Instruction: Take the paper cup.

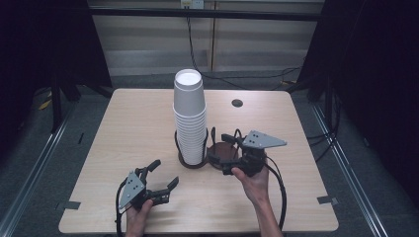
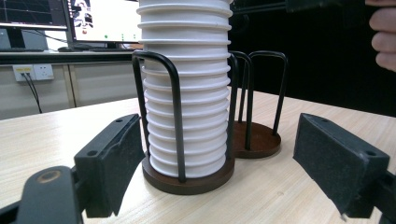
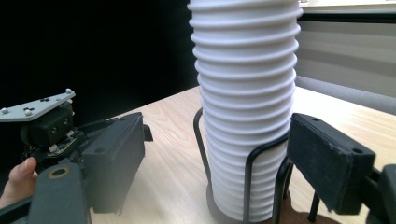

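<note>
One stack of white paper cups (image 1: 189,116) stands in one dark wire holder (image 1: 191,159) near the middle of the desk (image 1: 138,128). The stack shows roughly a dozen or more nested rims; an exact count cannot be made. The holder has two round brown bases side by side: the left one carries the stack, the right one (image 1: 223,152) stands empty, with black wire hoops rising around each. Two grippers are present, one per hand.

The left gripper (image 1: 163,178) lies low near the front edge of the desk, left of centre, jaws apart with nothing between them; in the left gripper view the stack and holder show beyond the open jaws. The right gripper (image 1: 225,160) is held just beside the empty base, to the right of the stack, jaws likewise spread and holding nothing.

A small dark round grommet (image 1: 237,103) sits toward the far right corner. Cables run across the floor behind the desk.

The cups are plain white, ribbed by their stacked rims, upright, the top cup open-mouthed.
</note>
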`<state>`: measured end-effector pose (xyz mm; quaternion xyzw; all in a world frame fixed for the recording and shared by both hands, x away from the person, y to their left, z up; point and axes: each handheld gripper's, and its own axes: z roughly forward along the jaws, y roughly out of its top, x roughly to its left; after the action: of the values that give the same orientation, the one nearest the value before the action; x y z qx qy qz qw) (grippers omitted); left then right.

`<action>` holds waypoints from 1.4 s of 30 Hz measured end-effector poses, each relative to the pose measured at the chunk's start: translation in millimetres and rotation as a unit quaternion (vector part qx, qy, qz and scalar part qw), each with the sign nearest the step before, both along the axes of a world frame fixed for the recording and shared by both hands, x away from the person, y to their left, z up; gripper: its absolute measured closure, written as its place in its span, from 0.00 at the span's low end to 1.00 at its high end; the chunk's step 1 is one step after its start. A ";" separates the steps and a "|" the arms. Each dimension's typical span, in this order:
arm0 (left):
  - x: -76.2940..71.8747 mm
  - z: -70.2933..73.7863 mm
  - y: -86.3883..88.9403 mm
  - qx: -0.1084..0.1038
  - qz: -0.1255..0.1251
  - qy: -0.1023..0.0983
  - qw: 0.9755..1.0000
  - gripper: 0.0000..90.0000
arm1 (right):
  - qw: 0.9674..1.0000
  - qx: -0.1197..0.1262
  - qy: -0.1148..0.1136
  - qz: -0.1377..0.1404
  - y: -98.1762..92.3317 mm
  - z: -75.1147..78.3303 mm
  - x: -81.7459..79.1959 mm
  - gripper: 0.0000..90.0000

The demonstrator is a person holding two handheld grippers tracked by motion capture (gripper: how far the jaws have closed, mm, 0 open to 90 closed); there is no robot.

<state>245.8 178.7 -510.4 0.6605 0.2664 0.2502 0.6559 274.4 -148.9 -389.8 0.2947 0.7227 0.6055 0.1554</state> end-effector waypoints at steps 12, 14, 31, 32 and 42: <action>0.4 0.2 0.8 0.004 0.000 -0.002 1.000 0.17 | 1.000 -0.015 0.007 0.026 7.3 35.6 16.4 0.17; 0.1 0.0 0.0 -0.002 -0.004 0.001 1.000 0.17 | 0.999 -0.020 0.003 0.026 8.5 39.9 19.0 0.17; 0.1 0.0 0.3 0.001 -0.003 0.001 1.000 0.17 | 0.998 -0.052 0.000 0.048 19.8 81.1 43.2 0.20; 0.1 0.0 0.2 0.000 -0.003 0.001 1.000 0.17 | 0.997 -0.052 0.000 0.051 20.3 83.9 44.7 0.20; 0.1 0.0 0.3 0.001 -0.003 0.001 1.000 0.17 | 0.996 -0.071 0.000 0.059 28.2 110.2 59.3 0.18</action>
<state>245.9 179.0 -510.4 0.6620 0.2646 0.2476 0.6561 333.6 -120.7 -279.5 0.2401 0.7798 0.5610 0.1395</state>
